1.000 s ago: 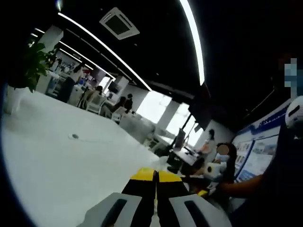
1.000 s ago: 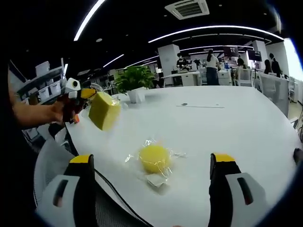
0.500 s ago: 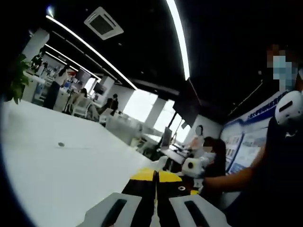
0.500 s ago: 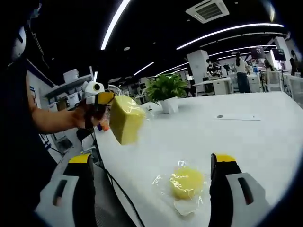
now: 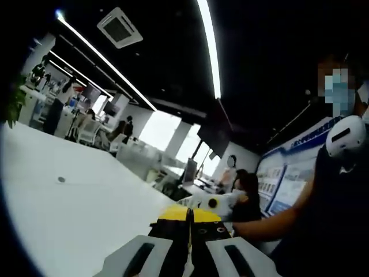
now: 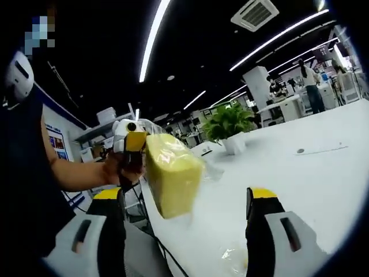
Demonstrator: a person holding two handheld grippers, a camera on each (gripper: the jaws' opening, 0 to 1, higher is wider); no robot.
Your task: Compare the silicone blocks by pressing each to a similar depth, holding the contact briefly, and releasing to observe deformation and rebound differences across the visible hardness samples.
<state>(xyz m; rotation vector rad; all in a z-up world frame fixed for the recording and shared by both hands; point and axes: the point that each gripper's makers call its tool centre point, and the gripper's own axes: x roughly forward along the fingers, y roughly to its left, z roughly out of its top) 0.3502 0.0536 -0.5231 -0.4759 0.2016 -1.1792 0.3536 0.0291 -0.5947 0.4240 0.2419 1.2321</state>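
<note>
While the person's forearm reaches in from the left of the right gripper view, the left gripper hangs in the air off the table's near-left edge, clenched on one end of a yellow silicone block. That block juts rightward from the yellow-tipped jaws and sits up between the right gripper's own two jaws, nearer the left one, touching neither. Those jaws stand wide apart, released and grasping nothing. Wrapped in clear, crinkled film that catches the light, the block is a pale-yellow slab with squared faces, tilted so that one corner points down. Low at the near edge of the table, between the right gripper's jaws, a scrap of clear wrapper with a yellow sample lies on the white surface, mostly cut off by the view.

Across the white table, a potted green plant stands toward the far-left corner and a thin flat strip lies farther right. Beyond are office desks, people standing, long ceiling light strips and an air vent.

From the left gripper view, the left gripper's yellow-tipped jaws are pressed together, and the right gripper shows past them at the table's right edge, held by a bare forearm; a seated person is behind it.
</note>
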